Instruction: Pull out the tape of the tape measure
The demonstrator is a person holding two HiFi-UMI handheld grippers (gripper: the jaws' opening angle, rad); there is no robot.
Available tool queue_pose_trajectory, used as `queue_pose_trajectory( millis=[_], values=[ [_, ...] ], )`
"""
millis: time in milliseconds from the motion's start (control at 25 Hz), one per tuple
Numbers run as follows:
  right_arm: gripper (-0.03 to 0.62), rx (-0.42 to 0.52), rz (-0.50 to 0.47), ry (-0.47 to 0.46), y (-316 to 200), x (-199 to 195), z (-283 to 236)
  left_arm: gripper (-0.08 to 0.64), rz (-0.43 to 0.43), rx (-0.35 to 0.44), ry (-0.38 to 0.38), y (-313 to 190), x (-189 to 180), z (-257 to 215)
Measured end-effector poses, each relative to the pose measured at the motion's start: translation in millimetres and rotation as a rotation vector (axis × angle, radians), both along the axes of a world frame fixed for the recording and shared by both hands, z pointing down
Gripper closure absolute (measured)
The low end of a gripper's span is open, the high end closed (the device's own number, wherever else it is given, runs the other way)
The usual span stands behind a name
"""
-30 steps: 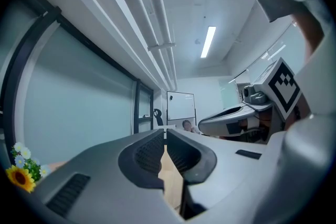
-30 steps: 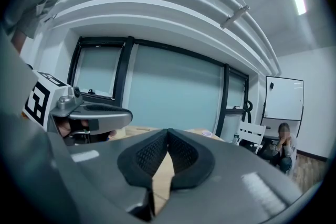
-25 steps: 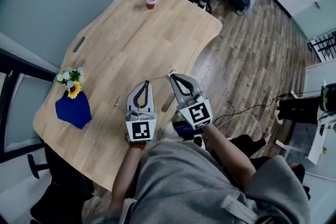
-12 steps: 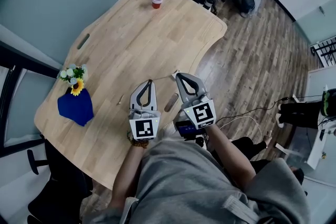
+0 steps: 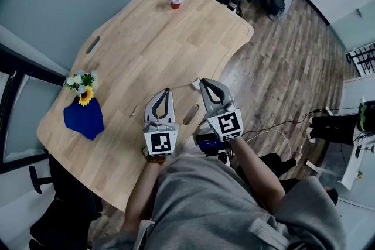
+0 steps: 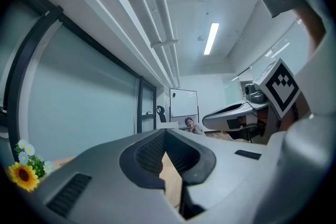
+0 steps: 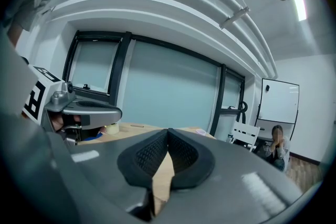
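Tape measure's tape (image 5: pixel 185 88) shows only as a thin pale line stretched just above the wooden desk (image 5: pixel 135 38), between the tips of the left tool (image 5: pixel 166 91) and the right tool (image 5: pixel 203 82), near the desk's edge at about 4 o'clock; its case cannot be made out. Both tools have their jaws pressed together, tip to tip, and whether they pinch the line cannot be told. From the tools, a red cup (image 5: pixel 176 0) stands at 12 o'clock and a blue vase (image 5: pixel 84 119) of flowers at 9 o'clock.
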State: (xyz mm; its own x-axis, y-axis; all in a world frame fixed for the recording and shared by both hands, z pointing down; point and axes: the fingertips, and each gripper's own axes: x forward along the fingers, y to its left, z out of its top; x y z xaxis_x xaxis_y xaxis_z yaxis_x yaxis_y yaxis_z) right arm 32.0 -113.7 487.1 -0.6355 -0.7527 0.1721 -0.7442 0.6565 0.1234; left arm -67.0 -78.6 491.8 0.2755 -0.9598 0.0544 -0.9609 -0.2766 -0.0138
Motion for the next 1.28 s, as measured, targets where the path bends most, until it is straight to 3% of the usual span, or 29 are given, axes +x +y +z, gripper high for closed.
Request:
queue_pose_trajectory(
  millis=[680, 880, 1040, 1280],
  values=[
    [0.581, -0.075, 0.061, 0.002, -14, 22, 34, 0.551, 0.006, -0.049, 0.000, 2, 0, 15],
    [0.581, -0.077, 0.062, -0.005, -13, 23, 33, 0.551, -0.002, -0.023, -0.030, -4, -1, 14],
    [0.581, -0.073, 0.055, -0.004, -13, 23, 31, 0.551, 0.006, -0.020, 0.008, -7, 3, 12],
    [0.581, -0.069, 0.045, -0.010, -10, 21, 27, 0.551, 0.002, -0.026, -0.008, -5, 3, 17]
  ],
)
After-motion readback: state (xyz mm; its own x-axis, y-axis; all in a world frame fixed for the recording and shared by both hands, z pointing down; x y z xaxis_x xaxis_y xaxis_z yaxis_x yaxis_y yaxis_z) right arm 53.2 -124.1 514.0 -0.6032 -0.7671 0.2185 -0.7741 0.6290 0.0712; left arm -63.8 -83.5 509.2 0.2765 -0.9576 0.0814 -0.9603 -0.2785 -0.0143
